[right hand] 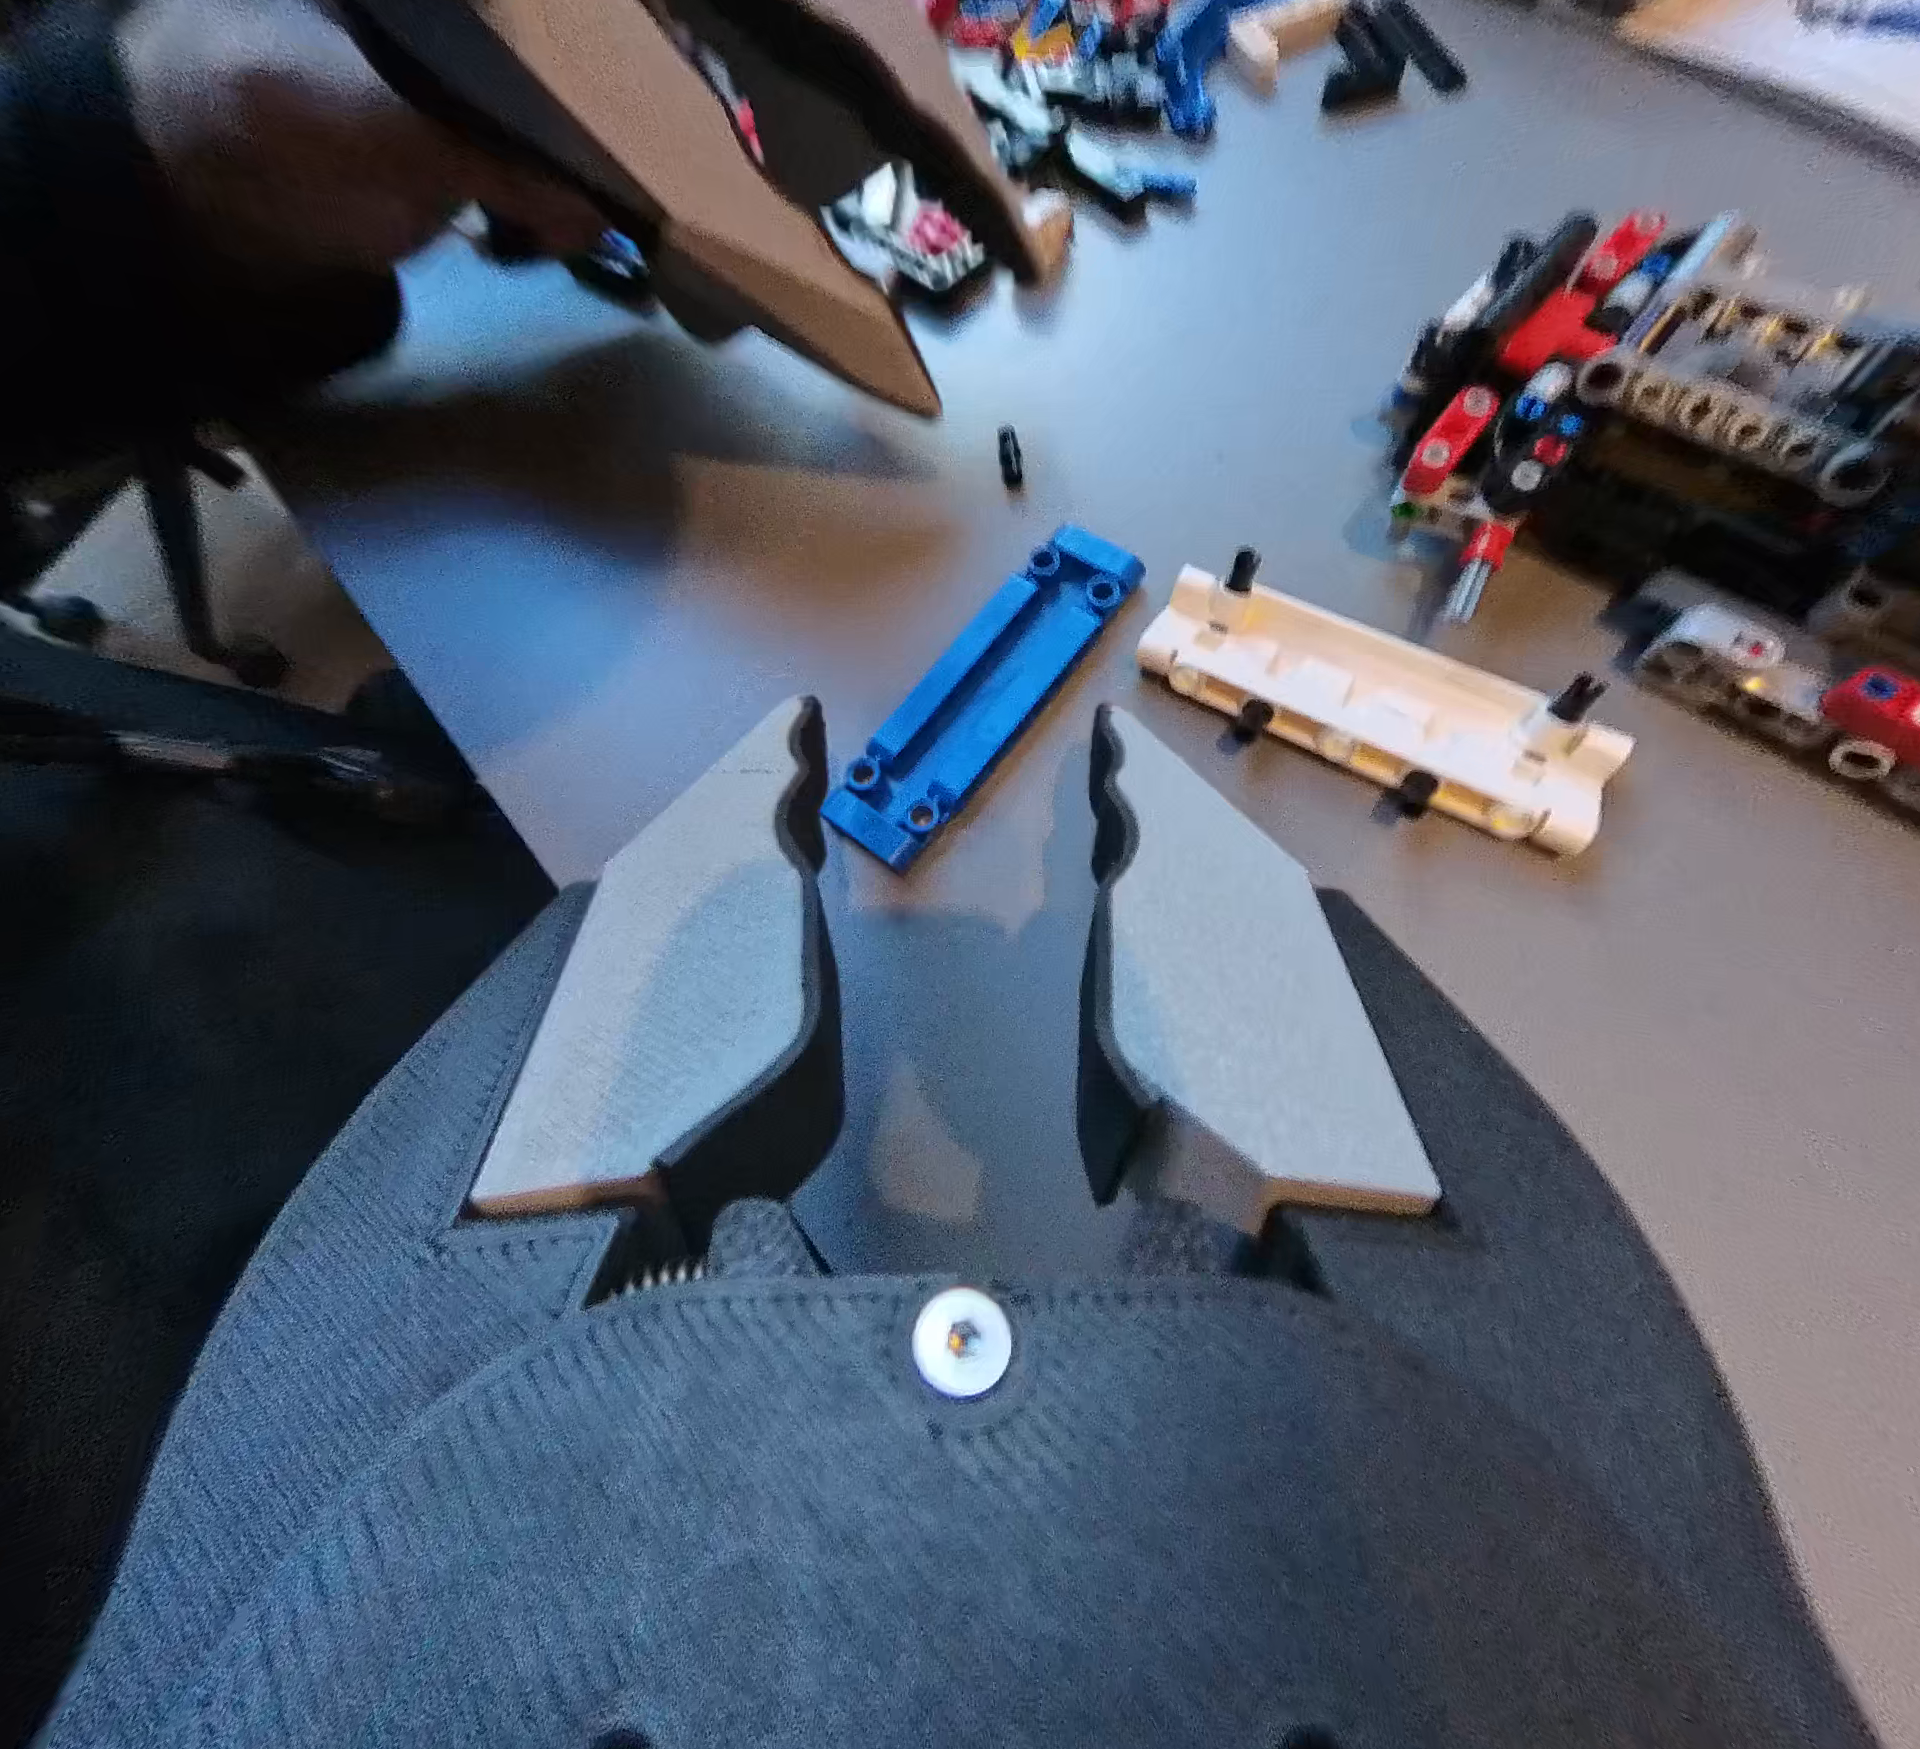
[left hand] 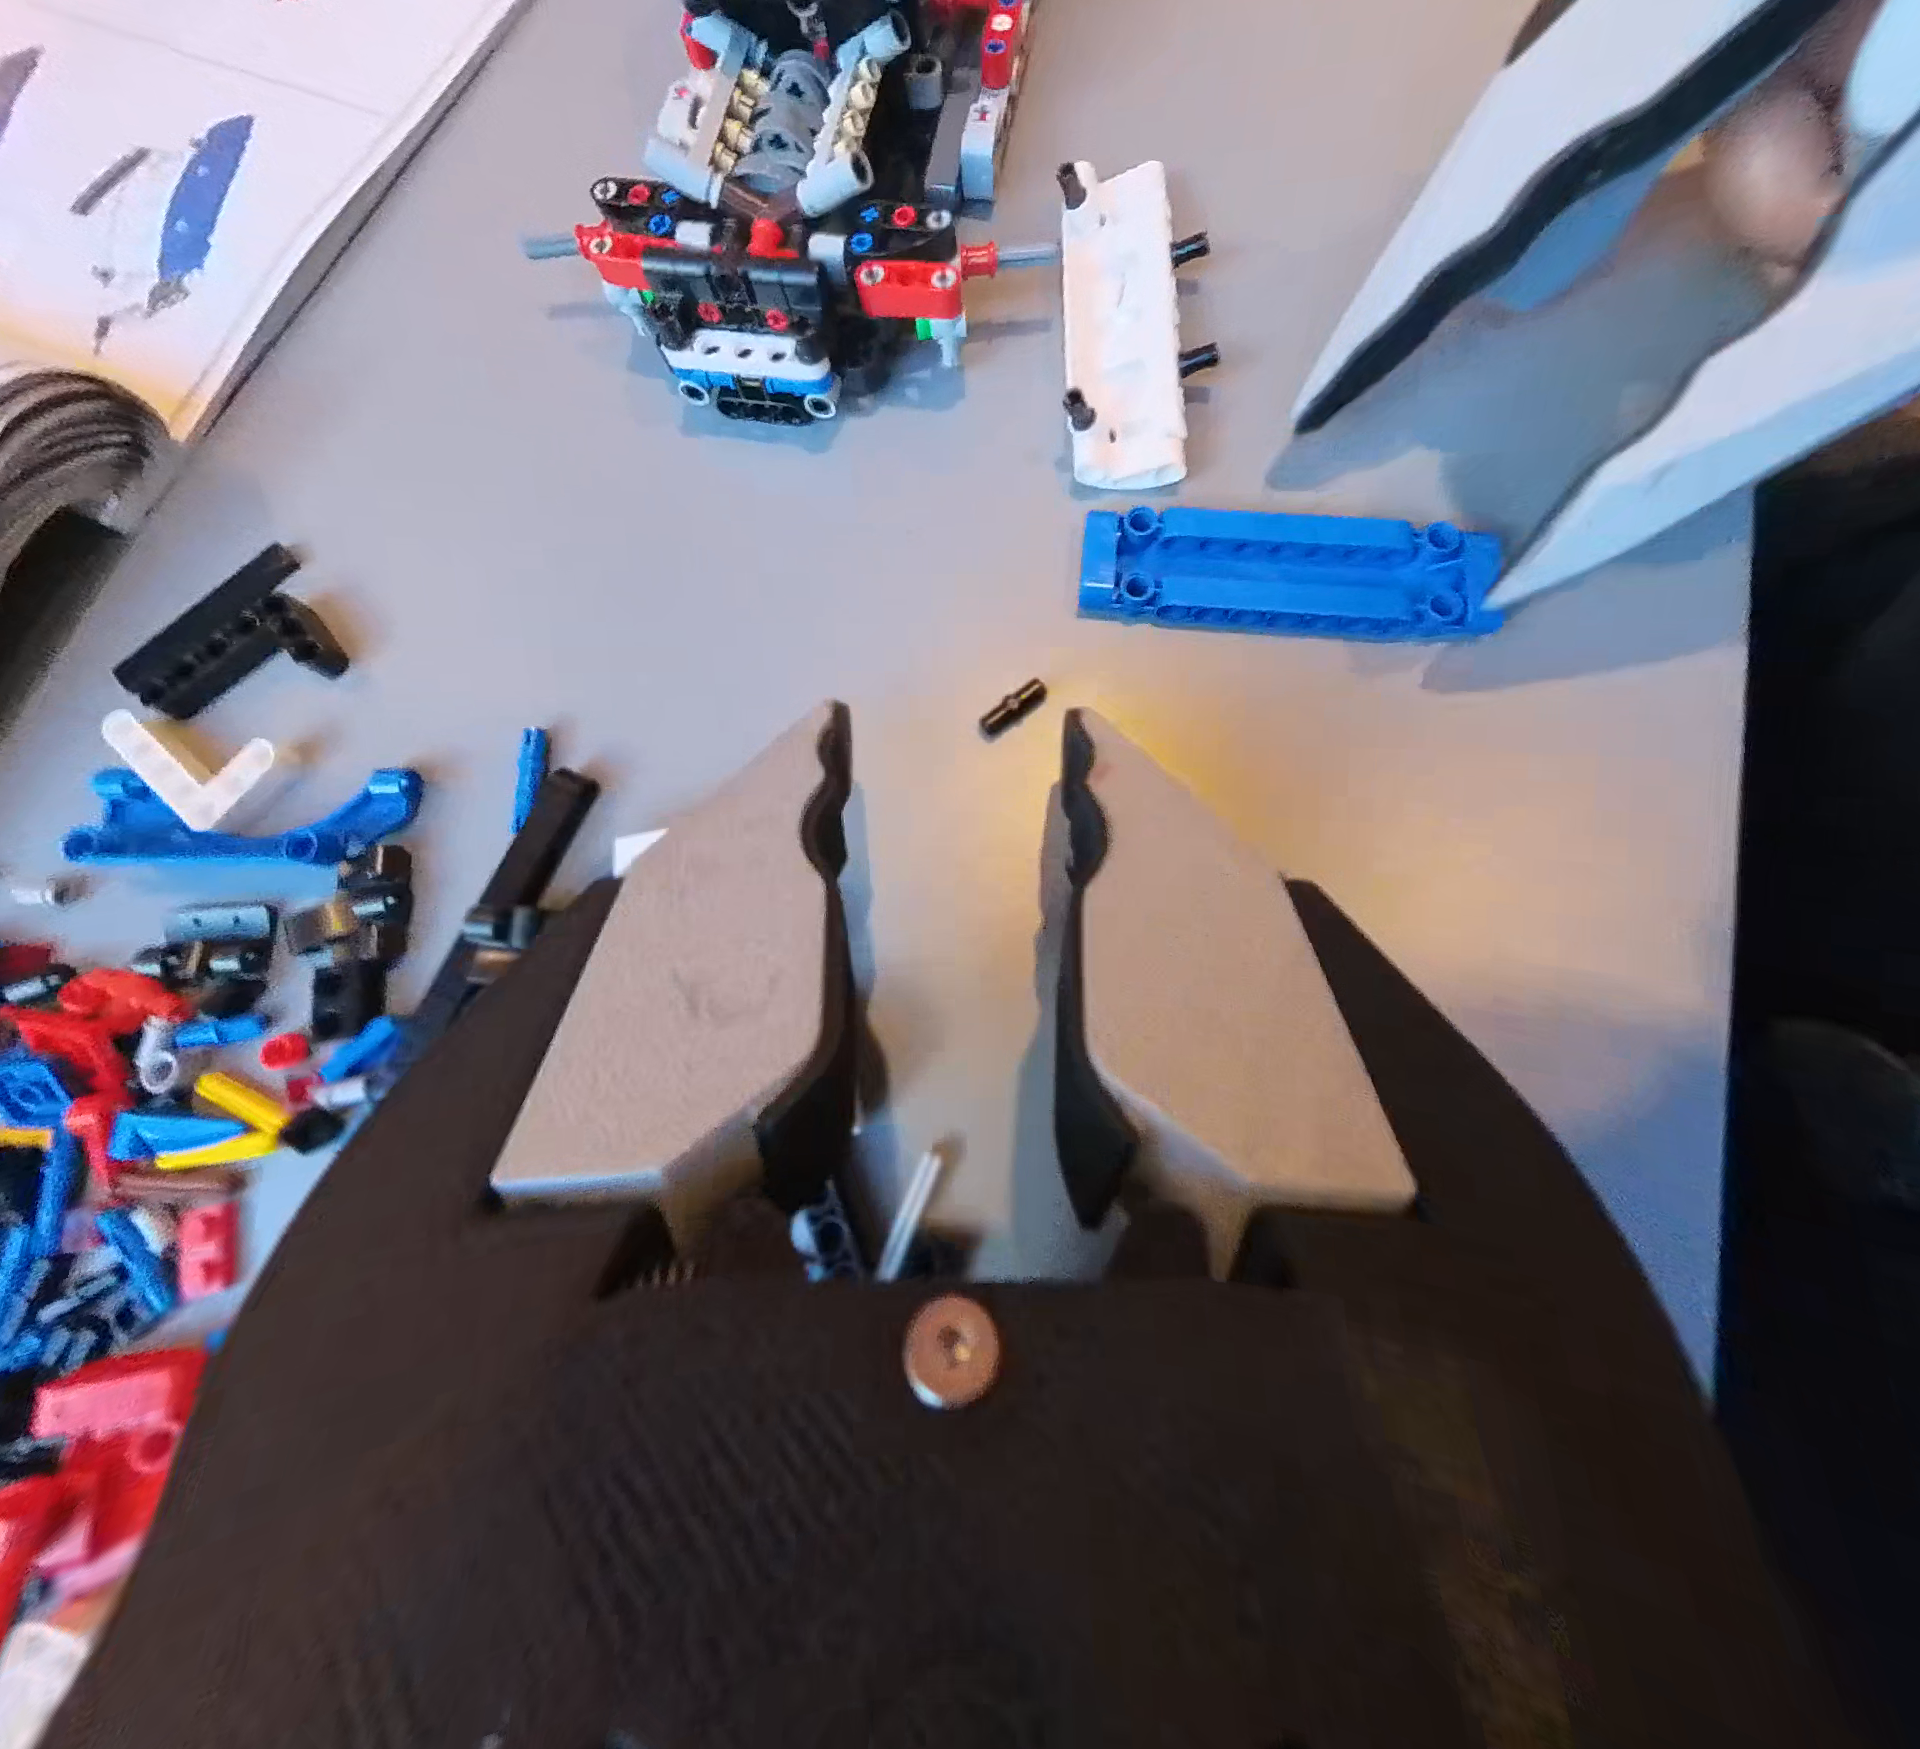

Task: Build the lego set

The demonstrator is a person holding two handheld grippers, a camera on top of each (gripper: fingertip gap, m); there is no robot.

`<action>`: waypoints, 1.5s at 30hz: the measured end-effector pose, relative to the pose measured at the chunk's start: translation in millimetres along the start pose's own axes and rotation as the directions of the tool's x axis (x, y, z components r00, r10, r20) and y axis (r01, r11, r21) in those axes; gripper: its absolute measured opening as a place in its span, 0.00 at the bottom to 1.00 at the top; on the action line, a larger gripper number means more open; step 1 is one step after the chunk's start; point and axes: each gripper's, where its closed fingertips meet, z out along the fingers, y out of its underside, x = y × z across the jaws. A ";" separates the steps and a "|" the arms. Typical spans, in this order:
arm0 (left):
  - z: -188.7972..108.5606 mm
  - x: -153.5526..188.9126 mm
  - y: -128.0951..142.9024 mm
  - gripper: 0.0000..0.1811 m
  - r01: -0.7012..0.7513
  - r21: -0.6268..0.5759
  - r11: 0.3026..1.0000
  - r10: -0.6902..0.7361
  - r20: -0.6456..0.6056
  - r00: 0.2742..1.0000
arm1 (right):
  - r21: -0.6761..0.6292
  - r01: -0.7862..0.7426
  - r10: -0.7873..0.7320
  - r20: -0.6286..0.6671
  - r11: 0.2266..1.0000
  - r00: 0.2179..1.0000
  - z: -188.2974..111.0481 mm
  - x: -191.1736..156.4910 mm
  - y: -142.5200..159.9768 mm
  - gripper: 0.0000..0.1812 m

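A small black pin (left hand: 1011, 709) lies on the grey table just ahead of my open, empty left gripper (left hand: 954, 723). A blue panel (left hand: 1288, 572) lies flat to its right, beside a white panel (left hand: 1124, 326) with black pins in it. The half-built car chassis (left hand: 790, 172) stands behind them. My right gripper (right hand: 956, 731) is open and empty, its tips just short of the near end of the blue panel (right hand: 982, 697). The white panel (right hand: 1382, 712), the pin (right hand: 1009, 454) and the chassis (right hand: 1683, 442) also show in the right wrist view. The left gripper (right hand: 987, 338) shows there at the upper left.
A pile of loose pieces (left hand: 135, 1107) lies at the left, with a black angled piece (left hand: 234, 634) and a blue curved piece (left hand: 244, 821) near it. An open instruction booklet (left hand: 208, 68) lies at the far left. The table's edge (left hand: 1751, 764) runs along the right. The grippers' ends are close to 10 cm from one another. To reach the blue curved piece (left hand: 244, 821) in a straight line is about 15 cm for my left fingers, about 25 cm for my right. My right wrist view (right hand: 1237, 42) looks at it from another angle.
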 end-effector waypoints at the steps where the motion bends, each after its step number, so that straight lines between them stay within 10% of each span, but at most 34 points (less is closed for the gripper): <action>1: -0.8 2.1 -1.0 0.20 -0.020 -0.016 1.000 0.019 -0.035 0.999 | -0.035 -0.004 0.003 -0.012 0.999 1.000 4.7 -1.1 5.8 0.28; 10: 9.3 13.2 12.2 0.20 -0.149 -0.159 0.976 0.114 -0.215 0.970 | -0.078 -0.019 0.017 -0.029 0.997 0.999 13.5 -1.0 7.4 0.20; 14: 17.3 9.7 16.3 0.17 -0.199 -0.170 0.965 0.160 -0.217 0.963 | -0.115 -0.005 0.025 0.169 0.993 0.985 11.4 -16.4 10.9 0.09; 34: 6.4 -13.2 10.9 0.13 -0.155 -0.154 0.976 0.145 -0.070 0.987 | -0.013 0.013 -0.009 0.270 1.000 0.963 0.7 -28.4 -6.0 0.26; 45: -10.7 61.7 30.5 0.00 -0.192 -0.215 0.958 0.104 -0.364 0.926 | 0.008 0.013 -0.015 0.317 1.000 0.948 -15.1 -12.9 -4.6 0.23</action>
